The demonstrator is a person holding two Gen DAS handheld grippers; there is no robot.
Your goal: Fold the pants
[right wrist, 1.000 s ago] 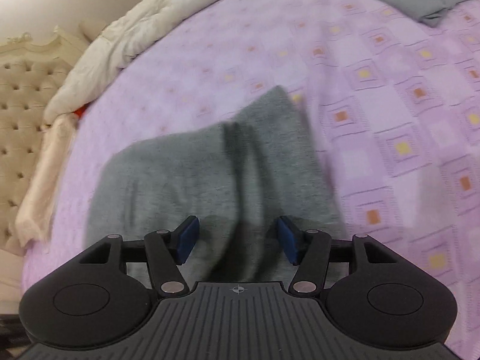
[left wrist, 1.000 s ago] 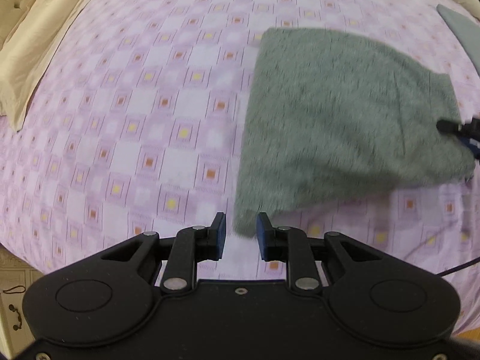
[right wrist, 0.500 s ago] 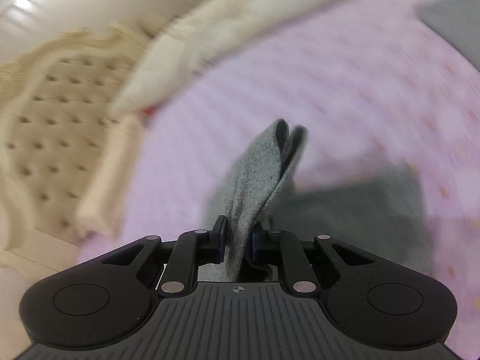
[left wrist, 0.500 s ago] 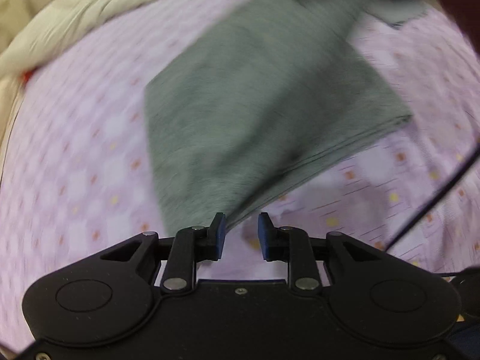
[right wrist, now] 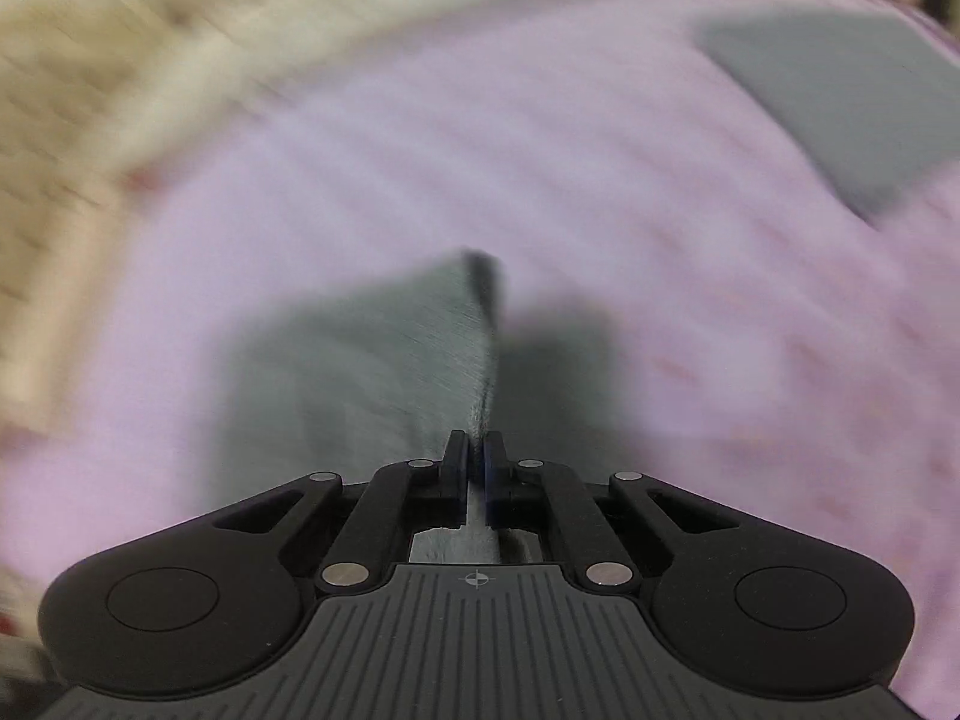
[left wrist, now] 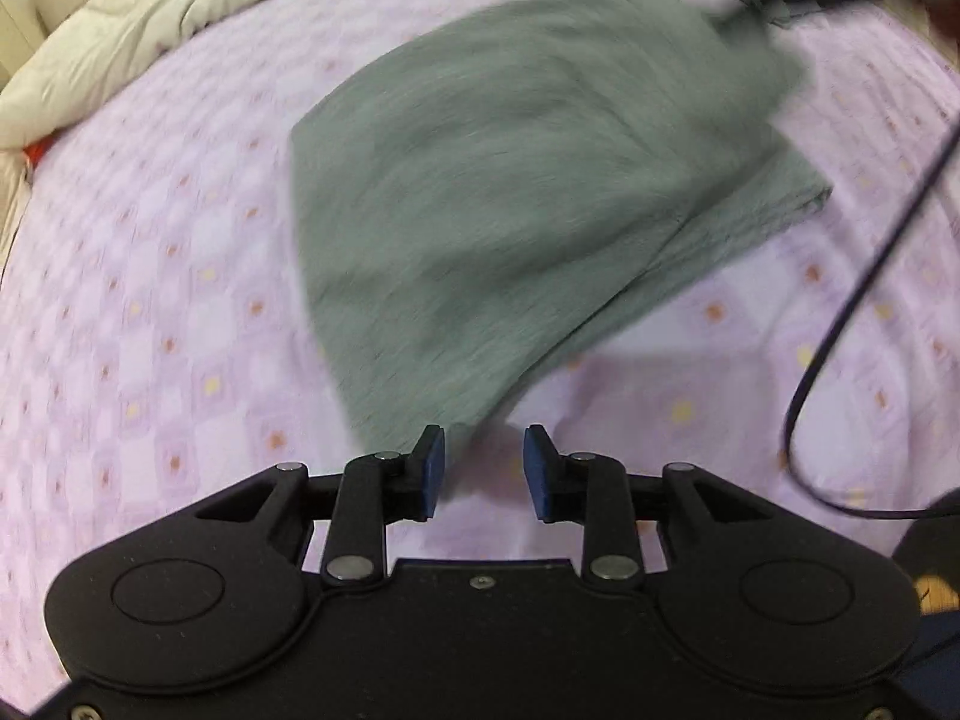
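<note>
Lilac bedsheet (left wrist: pixel 150 300); right gripper (right wrist: pixel 476 450) pinching pants (left wrist: pixel 510 198) edge; left gripper (left wrist: pixel 483 461) opening, empty.

Two claws (left wrist: pixel 483 465) (right wrist: pixel 476 468), two grey garments (left wrist: pixel 510 192) (right wrist: pixel 840 114), one lilac bedsheet (left wrist: pixel 150 300), one black cable (left wrist: pixel 852 300).

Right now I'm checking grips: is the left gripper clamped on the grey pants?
No: the left gripper has open jaws beside the pants corner, pads clear.

motion-blurred pants (left wrist: pixel 528 192), smeared bedsheet pattern (right wrist: pixel 600 150), cable (left wrist: pixel 852 300) cut off at right edge
</note>
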